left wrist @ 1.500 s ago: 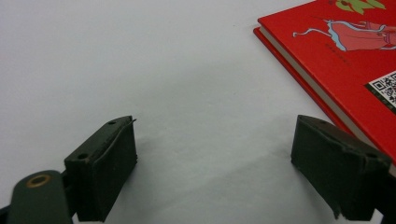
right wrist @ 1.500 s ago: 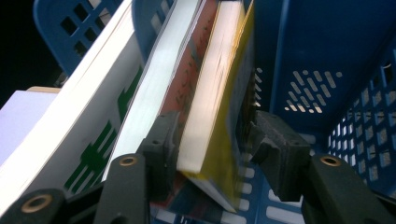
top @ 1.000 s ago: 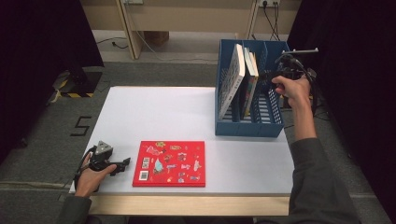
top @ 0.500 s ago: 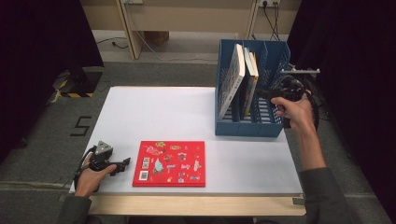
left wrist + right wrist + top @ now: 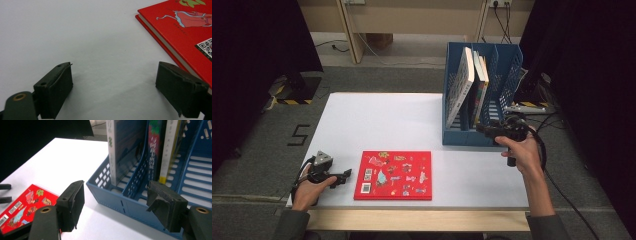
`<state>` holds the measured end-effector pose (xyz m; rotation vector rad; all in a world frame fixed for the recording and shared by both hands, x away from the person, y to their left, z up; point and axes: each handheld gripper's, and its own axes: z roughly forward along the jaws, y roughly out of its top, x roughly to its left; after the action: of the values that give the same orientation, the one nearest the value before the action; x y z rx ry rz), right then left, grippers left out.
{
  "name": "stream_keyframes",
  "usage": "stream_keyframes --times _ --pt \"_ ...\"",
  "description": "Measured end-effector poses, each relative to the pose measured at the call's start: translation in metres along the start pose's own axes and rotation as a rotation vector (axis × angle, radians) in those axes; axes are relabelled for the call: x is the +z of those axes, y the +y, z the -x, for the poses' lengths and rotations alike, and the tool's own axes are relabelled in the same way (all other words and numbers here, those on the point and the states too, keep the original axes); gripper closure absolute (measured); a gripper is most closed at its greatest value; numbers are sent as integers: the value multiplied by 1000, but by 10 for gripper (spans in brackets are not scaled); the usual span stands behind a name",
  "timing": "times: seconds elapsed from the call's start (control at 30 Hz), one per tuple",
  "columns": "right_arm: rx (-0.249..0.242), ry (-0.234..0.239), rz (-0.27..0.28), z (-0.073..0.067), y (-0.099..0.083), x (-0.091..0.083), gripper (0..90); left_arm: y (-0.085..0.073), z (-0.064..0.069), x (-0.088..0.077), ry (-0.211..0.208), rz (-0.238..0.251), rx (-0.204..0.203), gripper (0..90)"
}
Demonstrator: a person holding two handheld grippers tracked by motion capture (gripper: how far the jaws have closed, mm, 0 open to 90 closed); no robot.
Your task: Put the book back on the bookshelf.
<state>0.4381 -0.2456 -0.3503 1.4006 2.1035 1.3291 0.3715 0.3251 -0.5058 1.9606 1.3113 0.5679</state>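
Revealing the red book's [image 5: 185, 32] page edge, left gripper view.

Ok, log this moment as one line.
left claw: open, beside red book | right claw: empty, just opening, before blue file rack | red book: flat on table

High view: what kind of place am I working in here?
Most likely a lab or test cell set up for recording, not an office. A bare white table stands between black curtains, a "5" is taped on the grey floor, and cables run to wall sockets.
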Motion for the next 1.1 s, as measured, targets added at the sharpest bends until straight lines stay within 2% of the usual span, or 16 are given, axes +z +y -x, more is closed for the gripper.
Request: stream_keyframes --times 0.13,0.27,0.33,0.4,0.57,0.87,1.1 --pt "-9 2 -19 -5 -14 3 293 0 0 0 1 1 0 131" --pt "23 41 7 -8 -28 7 297 0 0 0 1 0 1 131" --pt "28 45 -23 -10 -32 9 283 0 0 0 0 -1 3 131" --pt "49 54 -13 -12 -35 9 283 0 0 0 0 -1 3 131" --pt "21 55 -50 -17 -45 17 280 0 0 0 0 -1 3 131" --pt "28 74 -93 -22 -60 32 262 0 0 0 0 -1 3 131" --pt "17 98 -116 -28 -69 43 190 0 0 0 0 -1 3 131"
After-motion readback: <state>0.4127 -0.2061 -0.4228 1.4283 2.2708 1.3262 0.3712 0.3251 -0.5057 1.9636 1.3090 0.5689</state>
